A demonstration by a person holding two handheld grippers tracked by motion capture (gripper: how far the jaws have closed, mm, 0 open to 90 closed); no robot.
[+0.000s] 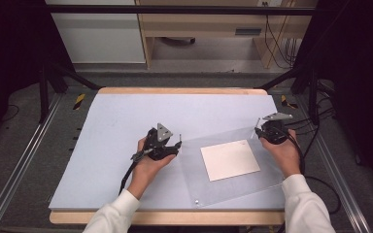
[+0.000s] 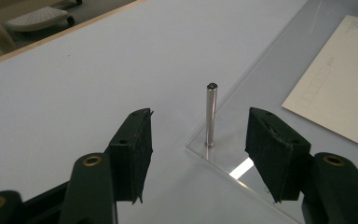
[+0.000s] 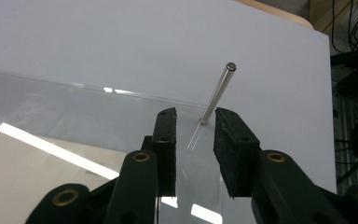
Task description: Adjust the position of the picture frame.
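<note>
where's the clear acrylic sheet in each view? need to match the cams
High view: the clear acrylic sheet lies tilted on the table's right half, between the two hands.
Left gripper view: its near corner sits at centre right, between the open tool pads.
Right gripper view: it covers the lower left, its far edge crossing mid-frame.
Shared landmark: the cream paper under or on the sheet, at right in the left gripper view, lower left in the right gripper view.

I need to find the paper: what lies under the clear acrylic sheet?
Under the clear acrylic sheet lies a pale card, flat on the blue-grey table mat, visible through the plastic. Whether anything lies beneath the card cannot be seen.
</note>
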